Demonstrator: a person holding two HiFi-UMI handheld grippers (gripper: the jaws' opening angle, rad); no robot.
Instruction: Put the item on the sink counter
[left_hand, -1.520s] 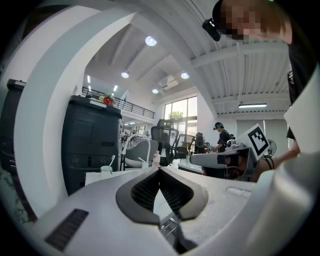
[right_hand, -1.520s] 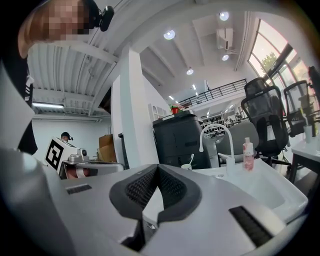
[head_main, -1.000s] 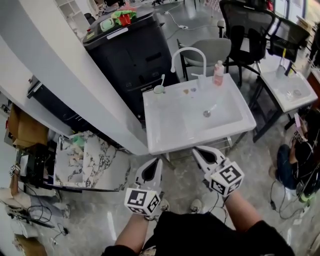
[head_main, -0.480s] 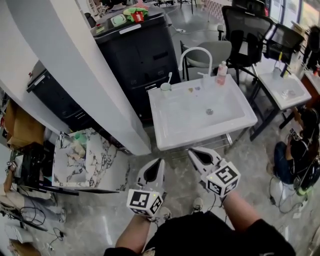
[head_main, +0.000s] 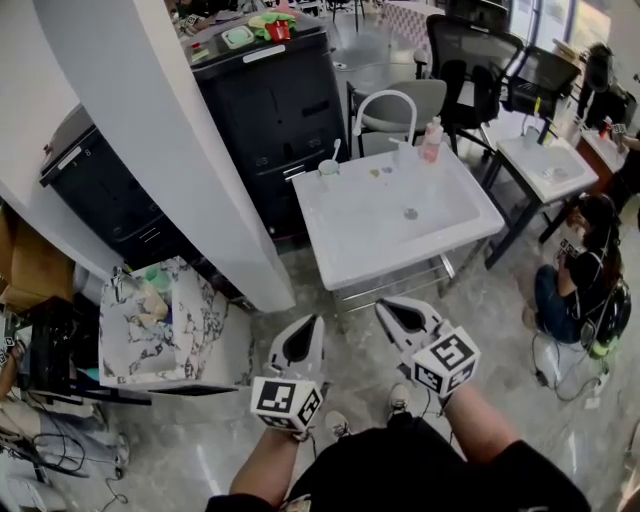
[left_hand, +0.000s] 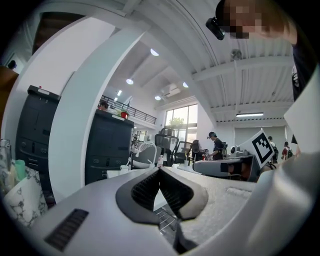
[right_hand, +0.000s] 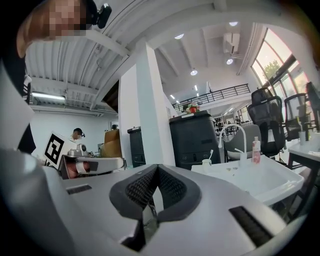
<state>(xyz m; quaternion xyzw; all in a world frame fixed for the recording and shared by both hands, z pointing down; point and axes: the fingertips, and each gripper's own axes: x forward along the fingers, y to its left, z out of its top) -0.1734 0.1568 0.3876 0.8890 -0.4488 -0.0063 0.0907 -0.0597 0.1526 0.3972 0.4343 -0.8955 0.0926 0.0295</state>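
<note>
Left gripper (head_main: 311, 322) and right gripper (head_main: 386, 304) both have jaws pressed together on nothing, short of the sink (head_main: 350, 262), whose counter bears a cup (head_main: 329, 173) and a pink bottle (head_main: 432, 141) (which item is meant I cannot tell), so the placing looks either finished or not begun.

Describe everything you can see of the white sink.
The sink is white and rectangular, with a shallow basin, a central drain and a white arched faucet at its back edge. A pink bottle and a cup holding a toothbrush stand on that edge. It sits on a metal frame beside a black cabinet.
</note>
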